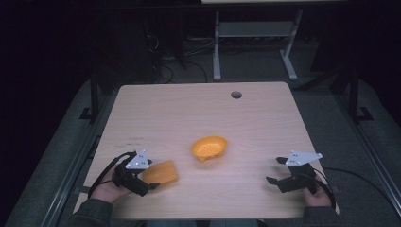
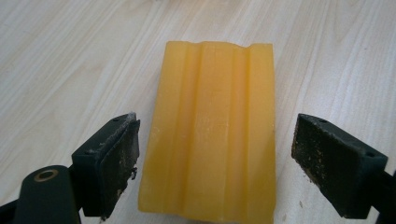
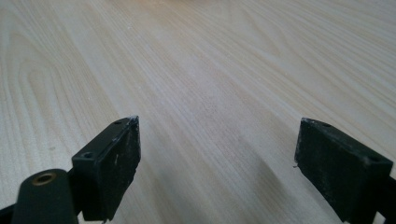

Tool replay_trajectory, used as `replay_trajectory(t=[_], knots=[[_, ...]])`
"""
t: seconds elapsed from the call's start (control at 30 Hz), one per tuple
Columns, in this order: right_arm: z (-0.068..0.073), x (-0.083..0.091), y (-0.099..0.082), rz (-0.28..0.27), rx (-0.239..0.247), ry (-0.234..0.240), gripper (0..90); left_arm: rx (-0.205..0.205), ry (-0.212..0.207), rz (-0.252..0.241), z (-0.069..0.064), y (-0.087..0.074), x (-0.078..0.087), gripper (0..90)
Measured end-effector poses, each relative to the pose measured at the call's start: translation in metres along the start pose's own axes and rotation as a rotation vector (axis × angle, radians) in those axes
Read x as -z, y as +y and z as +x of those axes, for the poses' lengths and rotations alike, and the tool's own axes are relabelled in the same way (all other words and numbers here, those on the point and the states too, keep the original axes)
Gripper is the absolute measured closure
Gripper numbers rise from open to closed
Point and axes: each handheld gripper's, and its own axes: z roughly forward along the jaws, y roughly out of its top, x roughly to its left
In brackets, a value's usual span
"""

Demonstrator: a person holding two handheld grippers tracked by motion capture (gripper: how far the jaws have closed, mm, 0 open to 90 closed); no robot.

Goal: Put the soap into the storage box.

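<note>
The orange block lies flat on the bench at its near left, ridged face up, with shallow grooves running along its length. It sits between the jaws of the left claw, which stand wide, one on each long side; the left jaw looks close to the block's edge and the other has a plain gap. Lined up this way, the claw seems set to close across the block's narrow width, where the straight sides give the pads something flat to press on. In the high view the left claw covers the block's near left end, and the block points away and to the right.

Just beyond it, near the middle of the bench, an orange bowl rests tilted, with its hollow partly facing the camera. It is apart from the block, with bare wood between them, so a short carry up and to the right looks unobstructed; this may be where the block is bound, judging by the layout.

The right claw hovers at the near right, jaws wide with nothing between them, over bare wood in its own view. It is well apart from both orange things and could steady the bowl if needed.

The block is near the front edge, so a pull toward the person has little room. The far half, up to the cable hole, is bare.
</note>
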Motion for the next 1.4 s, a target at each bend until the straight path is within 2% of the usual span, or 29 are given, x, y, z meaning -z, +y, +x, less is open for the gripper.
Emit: replay_trajectory(t=[0.57,1.4], knots=[[0.000,-0.002,0.000,0.009,0.006,0.007,13.7,0.002,-0.015,0.050,0.004,0.005,-0.017,14.4],[0.001,-0.002,0.001,0.010,0.003,0.010,13.7,0.001,-0.032,0.084,0.006,0.007,-0.027,14.5]])
